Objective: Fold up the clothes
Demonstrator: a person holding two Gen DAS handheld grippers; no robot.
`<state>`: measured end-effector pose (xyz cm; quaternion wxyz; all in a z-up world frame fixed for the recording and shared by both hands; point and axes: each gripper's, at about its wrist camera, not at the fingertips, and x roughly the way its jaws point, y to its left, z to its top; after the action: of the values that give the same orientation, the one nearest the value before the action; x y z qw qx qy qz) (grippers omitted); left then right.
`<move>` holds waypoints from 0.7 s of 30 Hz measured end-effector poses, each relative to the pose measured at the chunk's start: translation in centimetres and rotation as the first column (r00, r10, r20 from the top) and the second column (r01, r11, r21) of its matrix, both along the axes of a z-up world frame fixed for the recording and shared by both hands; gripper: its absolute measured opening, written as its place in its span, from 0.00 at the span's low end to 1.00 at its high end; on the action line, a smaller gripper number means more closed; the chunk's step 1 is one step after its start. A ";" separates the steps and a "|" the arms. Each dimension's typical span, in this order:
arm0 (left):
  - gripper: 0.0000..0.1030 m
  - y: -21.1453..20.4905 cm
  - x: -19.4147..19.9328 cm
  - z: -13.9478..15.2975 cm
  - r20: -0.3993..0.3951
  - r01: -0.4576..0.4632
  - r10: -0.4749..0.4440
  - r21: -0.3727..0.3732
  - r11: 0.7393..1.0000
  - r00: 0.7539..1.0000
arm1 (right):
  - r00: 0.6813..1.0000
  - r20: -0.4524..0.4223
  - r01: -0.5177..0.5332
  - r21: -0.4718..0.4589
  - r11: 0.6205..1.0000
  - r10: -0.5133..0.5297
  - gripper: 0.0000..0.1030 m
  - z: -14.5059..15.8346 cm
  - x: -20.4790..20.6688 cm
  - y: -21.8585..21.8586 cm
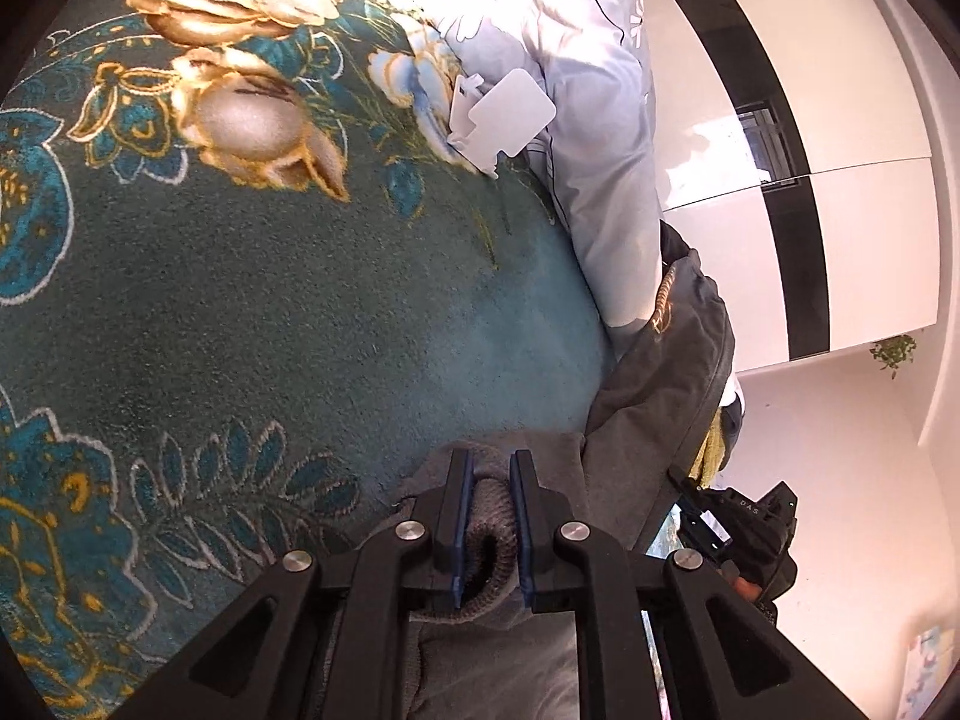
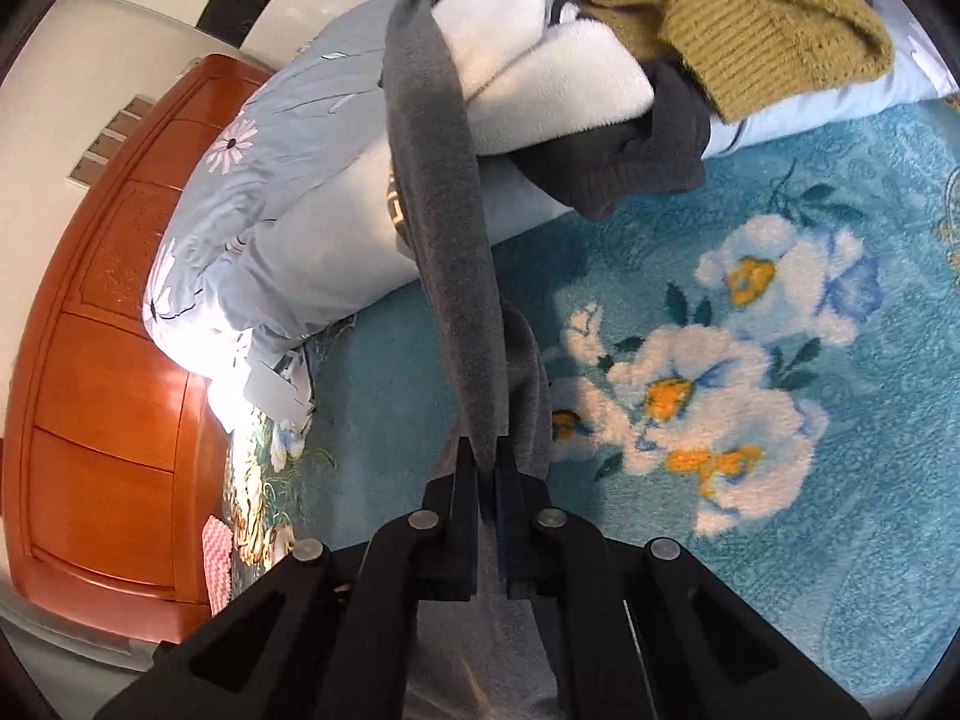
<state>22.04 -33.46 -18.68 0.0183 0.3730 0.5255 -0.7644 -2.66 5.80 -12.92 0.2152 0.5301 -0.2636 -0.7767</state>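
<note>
A dark grey sweatshirt (image 1: 654, 384) with gold lettering hangs between both grippers above a teal floral blanket (image 1: 252, 312). My left gripper (image 1: 491, 465) is shut on its ribbed cuff (image 1: 489, 516). My right gripper (image 2: 487, 450) is shut on a taut grey strip of the same sweatshirt (image 2: 444, 192), which stretches up toward the clothes pile. The other gripper (image 1: 738, 531) shows at the lower right of the left wrist view.
A light blue flowered duvet (image 2: 264, 192) lies folded along the bed's far side. On it sit a white fleece (image 2: 540, 60), an olive knit sweater (image 2: 762, 18) and another dark garment (image 2: 648, 156). A wooden headboard (image 2: 108, 390) stands at left. A white plastic tag (image 1: 501, 114) lies on the blanket.
</note>
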 end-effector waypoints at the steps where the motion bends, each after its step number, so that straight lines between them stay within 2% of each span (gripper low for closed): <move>1: 0.13 0.0 0.0 0.0 0.000 0.001 -0.001 0.001 1.000 1.000 | 1.000 -0.028 -0.006 -0.015 1.000 0.006 0.03 0.7 0.7 0.6; 4: 0.13 0.0 0.1 -0.2 -0.005 0.002 -0.002 0.019 1.000 1.000 | 0.994 -0.108 -0.013 -0.040 0.999 0.008 0.03 2.3 3.8 3.2; 8: 0.13 -0.1 0.1 -0.3 -0.006 0.003 -0.003 0.046 0.999 1.000 | 0.989 -0.149 -0.013 -0.098 0.995 -0.001 0.03 2.8 9.8 6.9; 12: 0.13 0.2 -0.1 -0.2 -0.011 0.026 -0.026 0.056 0.998 1.000 | 0.993 -0.116 -0.028 -0.060 0.998 0.021 0.01 0.9 17.4 9.5; 20: 0.14 1.8 -1.0 -0.5 0.013 0.064 -0.065 0.058 0.996 0.998 | 0.995 -0.014 0.101 -0.048 0.994 -0.101 0.04 -3.2 21.2 13.7; 21: 0.14 2.0 -1.0 -0.4 0.015 0.070 -0.071 0.054 0.996 0.997 | 0.993 -0.047 0.108 -0.048 0.993 -0.110 0.04 -2.5 20.3 13.8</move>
<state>21.03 -31.43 -19.13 -0.0143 0.3980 0.5319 -0.7473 17.64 19.57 -15.38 0.1907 0.4906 -0.3042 -0.7939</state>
